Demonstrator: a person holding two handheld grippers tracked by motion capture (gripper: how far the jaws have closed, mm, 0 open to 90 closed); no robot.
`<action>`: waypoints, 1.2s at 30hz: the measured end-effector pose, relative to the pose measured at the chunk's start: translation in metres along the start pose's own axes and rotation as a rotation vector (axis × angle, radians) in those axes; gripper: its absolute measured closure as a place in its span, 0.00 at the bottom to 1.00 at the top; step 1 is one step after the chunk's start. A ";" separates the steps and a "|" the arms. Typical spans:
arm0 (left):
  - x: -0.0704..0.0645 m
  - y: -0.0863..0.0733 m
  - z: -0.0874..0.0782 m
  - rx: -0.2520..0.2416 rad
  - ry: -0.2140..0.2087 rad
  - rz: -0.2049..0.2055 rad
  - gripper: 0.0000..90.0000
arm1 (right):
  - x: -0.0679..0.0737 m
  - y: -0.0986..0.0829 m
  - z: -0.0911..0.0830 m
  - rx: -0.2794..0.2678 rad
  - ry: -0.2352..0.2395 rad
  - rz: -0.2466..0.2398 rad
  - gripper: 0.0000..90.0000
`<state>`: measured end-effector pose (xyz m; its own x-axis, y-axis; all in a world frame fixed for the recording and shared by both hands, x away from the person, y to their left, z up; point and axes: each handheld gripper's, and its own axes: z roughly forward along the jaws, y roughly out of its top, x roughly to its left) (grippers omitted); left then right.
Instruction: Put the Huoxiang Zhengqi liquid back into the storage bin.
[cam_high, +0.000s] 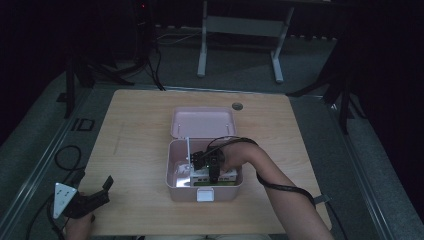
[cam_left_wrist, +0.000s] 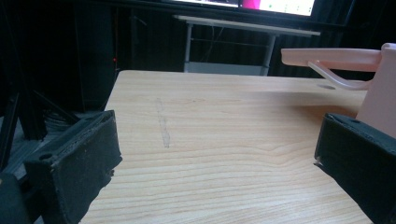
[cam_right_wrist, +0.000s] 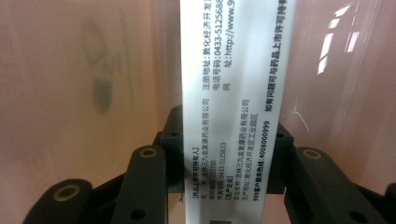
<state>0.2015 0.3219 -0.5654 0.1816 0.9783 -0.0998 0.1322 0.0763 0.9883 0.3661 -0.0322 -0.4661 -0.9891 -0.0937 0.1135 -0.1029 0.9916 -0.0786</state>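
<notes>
High view is showing a pale wooden desk (cam_high: 135, 150) with an open pink box (cam_high: 176, 187) sitting near its middle, its lid (cam_high: 202, 122) lying back flat toward the far edge. The right tongs (cam_high: 212, 167) are reaching down inside the box, with the person's right hand (cam_high: 236, 156) gripping them from the right and the forearm running back toward the near right corner of the desk, a black cable looping along it. Small white and green cartons (cam_high: 227, 176) are lying in the bottom of the box beneath the tongs.

Right gripper view is showing the right tongs (cam_right_wrist: 223, 161) clamped on a narrow white carton (cam_right_wrist: 229, 93), one black jaw pressing each long side. The carton's long axis is running straight away from the camera, along the line of the jaws, and its printed face is turned toward the lens, the lines of black text running lengthwise. The pink inner wall (cam_right_wrist: 84, 70) of the box is standing close behind it.

The left tongs (cam_high: 95, 192) are resting low at the near left corner of the desk, well apart from the box, held by the left hand (cam_high: 79, 225) at the desk's edge and pointing up and to the right. Left gripper view is showing the left tongs (cam_left_wrist: 215, 154) with jaws spread wide apart and nothing between them, bare wood lying in the gap and the pink box (cam_left_wrist: 380, 100) rising at the right.
</notes>
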 end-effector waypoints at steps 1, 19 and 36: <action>0.000 0.000 0.000 0.000 0.001 0.000 0.00 | 0.000 -0.001 0.000 -0.001 0.002 0.002 0.69; 0.000 0.000 0.000 0.001 0.002 0.001 0.00 | 0.009 -0.016 -0.059 -0.197 -0.048 0.052 0.28; -0.001 0.000 0.000 0.001 0.001 0.004 0.00 | 0.007 -0.089 -0.096 -0.415 -0.257 0.105 0.15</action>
<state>0.2016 0.3212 -0.5654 0.1811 0.9788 -0.0954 0.1323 0.0719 0.9886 0.3780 -0.1126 -0.3630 -0.9912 0.0414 -0.1256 -0.0024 0.9441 0.3298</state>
